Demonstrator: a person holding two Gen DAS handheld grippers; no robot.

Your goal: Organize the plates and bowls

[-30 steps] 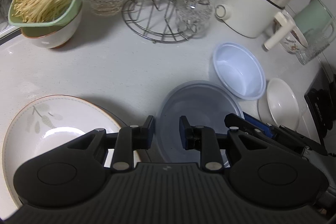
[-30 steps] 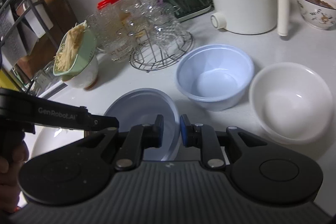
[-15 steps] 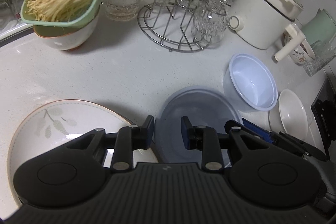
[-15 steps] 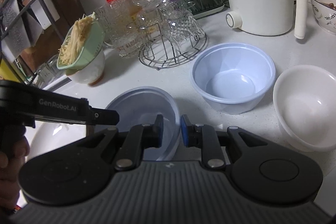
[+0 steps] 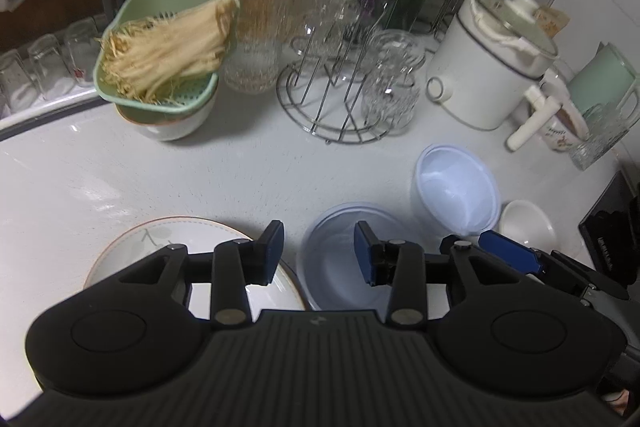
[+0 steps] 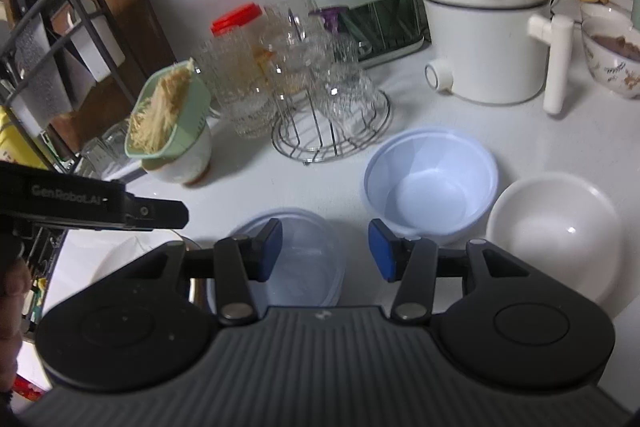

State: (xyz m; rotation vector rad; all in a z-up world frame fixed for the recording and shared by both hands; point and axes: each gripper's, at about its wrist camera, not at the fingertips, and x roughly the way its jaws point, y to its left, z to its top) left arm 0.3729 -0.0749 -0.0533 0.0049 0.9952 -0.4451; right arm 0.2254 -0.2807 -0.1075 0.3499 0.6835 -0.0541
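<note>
Left wrist view: left gripper fingers are opening, released, nothing between them | shallow blue bowl lies on the worktop under them | leaf plate at 9 o'clock of it | deep blue bowl at 2 o'clock | right gripper fingers are opening, empty | white bowl at 3 o'clock.

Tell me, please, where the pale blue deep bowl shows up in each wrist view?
Left wrist: pale blue deep bowl at right of centre, beyond the right finger.
Right wrist: bowl right of centre, left of the white bowl.
Shared landmark: wire glass rack, behind it in both.
</note>
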